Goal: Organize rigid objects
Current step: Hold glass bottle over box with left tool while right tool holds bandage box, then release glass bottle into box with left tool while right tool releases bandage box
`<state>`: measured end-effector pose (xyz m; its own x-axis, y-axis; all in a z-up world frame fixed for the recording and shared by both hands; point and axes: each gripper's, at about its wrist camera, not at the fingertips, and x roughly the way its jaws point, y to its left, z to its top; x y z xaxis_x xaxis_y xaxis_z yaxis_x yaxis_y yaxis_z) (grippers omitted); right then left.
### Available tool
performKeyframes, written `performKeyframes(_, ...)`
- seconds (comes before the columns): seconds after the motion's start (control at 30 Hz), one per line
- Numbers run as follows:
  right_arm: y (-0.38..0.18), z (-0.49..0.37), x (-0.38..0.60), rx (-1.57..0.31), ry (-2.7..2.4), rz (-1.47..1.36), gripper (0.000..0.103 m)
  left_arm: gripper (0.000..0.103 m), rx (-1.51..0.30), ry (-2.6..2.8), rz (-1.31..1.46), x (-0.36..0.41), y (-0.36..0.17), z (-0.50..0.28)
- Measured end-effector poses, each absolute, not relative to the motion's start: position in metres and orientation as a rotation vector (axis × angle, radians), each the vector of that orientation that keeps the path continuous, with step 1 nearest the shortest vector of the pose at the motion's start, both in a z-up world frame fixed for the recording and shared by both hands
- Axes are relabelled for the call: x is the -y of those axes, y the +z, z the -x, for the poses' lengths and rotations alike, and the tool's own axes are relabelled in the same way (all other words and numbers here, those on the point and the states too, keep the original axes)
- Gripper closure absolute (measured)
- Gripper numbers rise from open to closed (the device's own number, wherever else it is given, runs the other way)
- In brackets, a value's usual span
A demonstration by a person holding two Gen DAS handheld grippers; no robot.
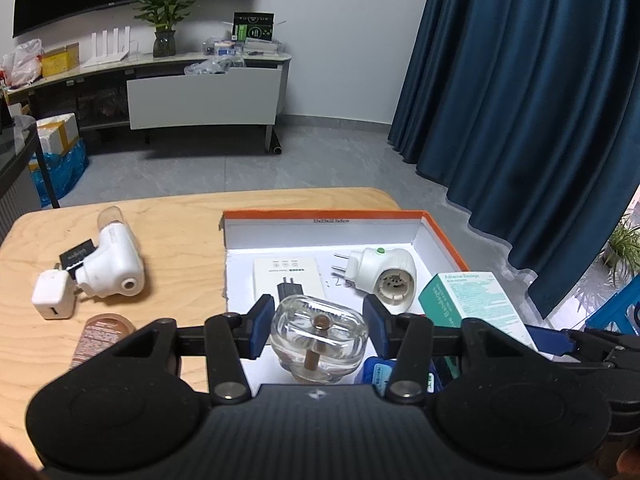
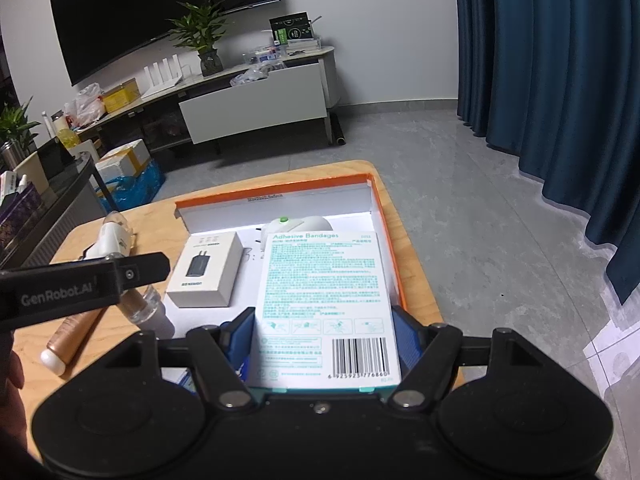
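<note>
A wooden tabletop (image 1: 180,240) fills the lower half of both wrist views, and on it sits an orange-rimmed box (image 1: 444,236) with a white floor, where I am gathering the rigid items. In the right wrist view my right hand-held gripper (image 2: 324,336) is clenched on the adhesive bandages box (image 2: 324,300), held flat above the box's lower-right area; I judge it best lowered level beside the white charger box (image 2: 206,272), not on top of it. The white plug-in vaporizer (image 1: 384,272) lies at centre right of the left wrist view, inside the box. At lower centre there, my left hand-held gripper (image 1: 320,324) stands released around the clear glass refill bottle (image 1: 318,340), with gaps showing on both sides. My judgement: close slowly and squarely, since glass may slip. Still outside, at left: a second white vaporizer (image 1: 114,264), a small white adapter (image 1: 54,296) and a tan tube (image 2: 72,332).
</note>
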<state>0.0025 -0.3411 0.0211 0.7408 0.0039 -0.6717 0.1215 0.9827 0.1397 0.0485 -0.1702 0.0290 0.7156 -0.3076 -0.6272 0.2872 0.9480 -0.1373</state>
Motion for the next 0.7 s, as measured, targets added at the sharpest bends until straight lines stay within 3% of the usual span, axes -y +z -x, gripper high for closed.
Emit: performKeyframes(0.7,0.021,-0.009,0.34,-0.733,-0.082,-0.165,0.017,0.053,-0.725,-0.332,0.022,0.183,0.017,-0.071)
